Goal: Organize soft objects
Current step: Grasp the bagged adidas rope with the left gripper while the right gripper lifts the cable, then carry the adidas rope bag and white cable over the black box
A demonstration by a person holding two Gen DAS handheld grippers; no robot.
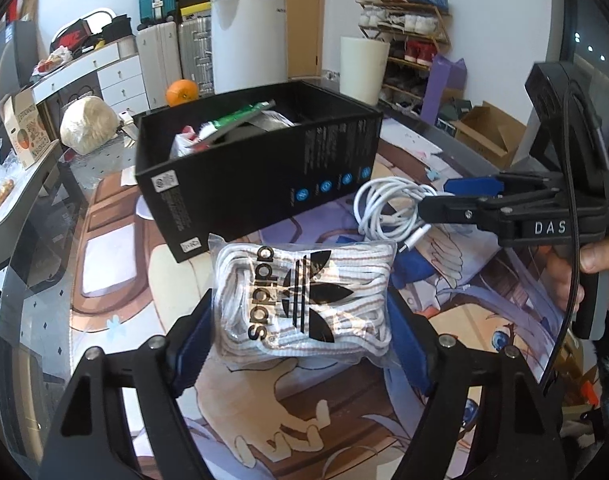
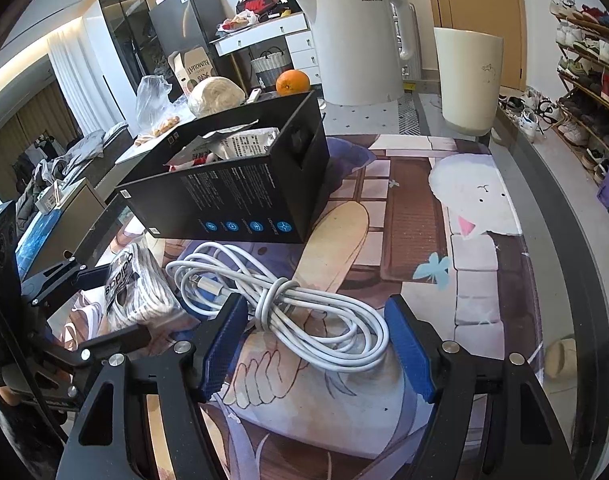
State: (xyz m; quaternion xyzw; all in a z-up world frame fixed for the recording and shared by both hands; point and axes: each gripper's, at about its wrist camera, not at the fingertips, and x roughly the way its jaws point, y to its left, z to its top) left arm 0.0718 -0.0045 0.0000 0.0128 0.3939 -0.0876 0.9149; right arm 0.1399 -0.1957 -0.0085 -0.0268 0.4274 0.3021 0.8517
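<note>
A clear packet of white shoelaces (image 1: pixel 304 292) with a black logo lies on the printed mat, just in front of the open black box (image 1: pixel 264 176). My left gripper (image 1: pixel 300 312) straddles the packet, its blue pads touching both sides. A coiled white cable (image 2: pixel 304 312) lies to the right of the packet. The right gripper (image 2: pixel 315 304) is closed around its knotted middle, loops filling the gap between the pads. In the right wrist view the packet (image 2: pixel 140 292) sits in the left gripper (image 2: pixel 124 302). From the left wrist view, the right gripper (image 1: pixel 432 196) holds the cable (image 1: pixel 380 208).
The black box (image 2: pixel 232 200) holds several packets and wrappers. Behind it stand a white kettle (image 2: pixel 356 40), a cream cup (image 2: pixel 468 76) and an orange (image 2: pixel 292 82). The table's dark rim (image 2: pixel 564 280) curves along the right. A person's hand (image 1: pixel 596 260) holds the right gripper's handle.
</note>
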